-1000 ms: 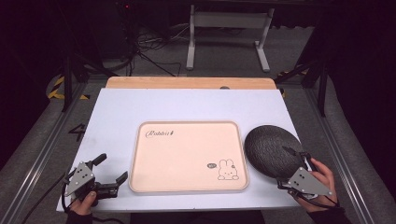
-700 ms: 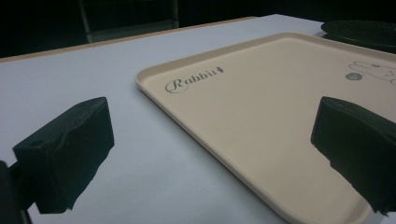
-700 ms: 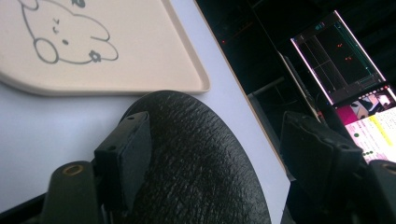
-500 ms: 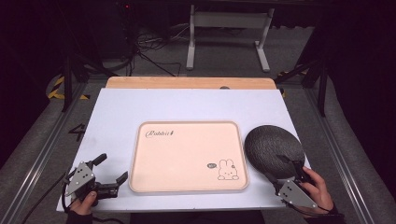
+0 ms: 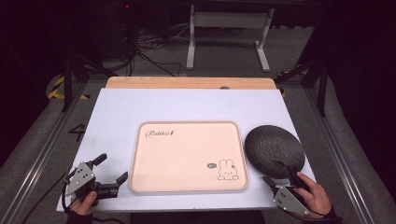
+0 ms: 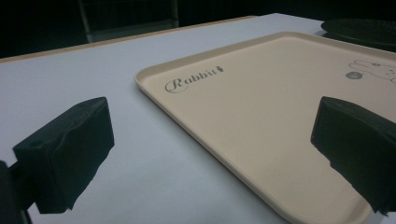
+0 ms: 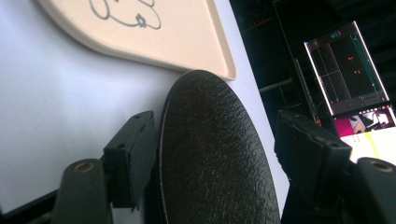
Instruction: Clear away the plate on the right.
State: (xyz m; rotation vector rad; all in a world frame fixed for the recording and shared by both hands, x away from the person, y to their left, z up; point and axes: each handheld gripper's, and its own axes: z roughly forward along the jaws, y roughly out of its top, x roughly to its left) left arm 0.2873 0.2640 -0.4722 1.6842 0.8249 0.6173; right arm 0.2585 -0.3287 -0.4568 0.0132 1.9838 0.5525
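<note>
Plate [image 7: 210, 154] sits right between the right gripper [image 5: 283, 176] fingers [image 7: 133, 156], near rim poking in edge-on, and those fingers have just been closing around it, though there's a gap on the far side, so it's not pinched yet. It's lying flat on the tabletop [image 5: 187, 105] at the right edge, just beside the tray [image 5: 187, 156], and it lies straight ahead of the right hand [image 5: 313, 196], way closer to it than the left. Round, so no long axis to fuss over; dark, pebbly, matte surface, low rim. Left gripper [image 5: 111, 169] is parked at the tray's near left corner, fingers spread wide with nothing in them. Tray is smooth cream plastic, rounded rectangle, a bunny drawing [image 5: 227, 169] near the plate side.
</note>
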